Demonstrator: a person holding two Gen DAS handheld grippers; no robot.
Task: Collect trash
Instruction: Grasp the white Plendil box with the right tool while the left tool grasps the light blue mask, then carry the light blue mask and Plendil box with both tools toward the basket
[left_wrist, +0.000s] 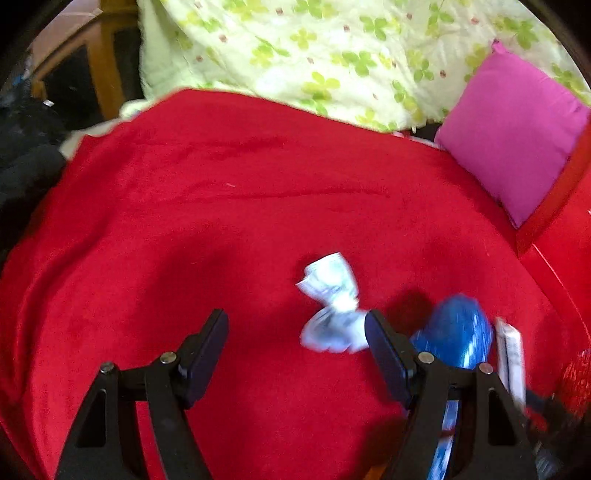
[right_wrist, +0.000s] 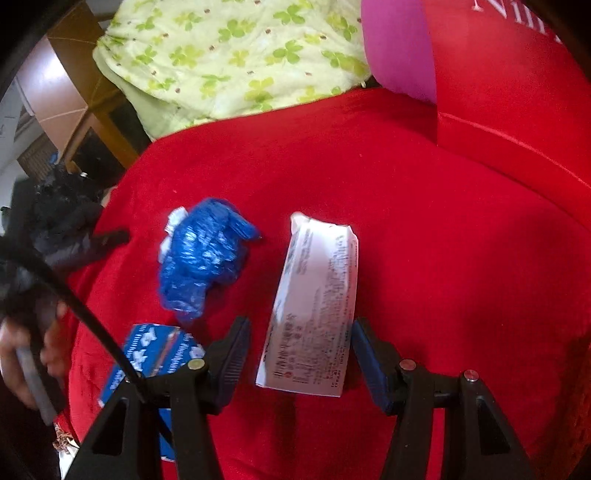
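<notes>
Right claw (right_wrist: 301, 360) open wide, astride white carton (right_wrist: 314, 314), empty; carton looks light, crushable: grip mid-sides; left claw (left_wrist: 295, 347) open, empty.

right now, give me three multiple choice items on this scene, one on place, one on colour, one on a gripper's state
1. What lies between the right gripper's fingers?
A. white carton
B. pink pillow
C. blue bag

2. What colour is the blanket under the trash?
A. green
B. red
C. grey

3. How is the left gripper?
A. shut on the wrapper
B. shut on nothing
C. open, holding nothing

Key:
1 A: the white carton lies between the fingers of the right gripper, not yet gripped.
2 B: the blanket is red.
3 C: the left gripper is spread wide, with the wrapper beside its right finger.
</notes>
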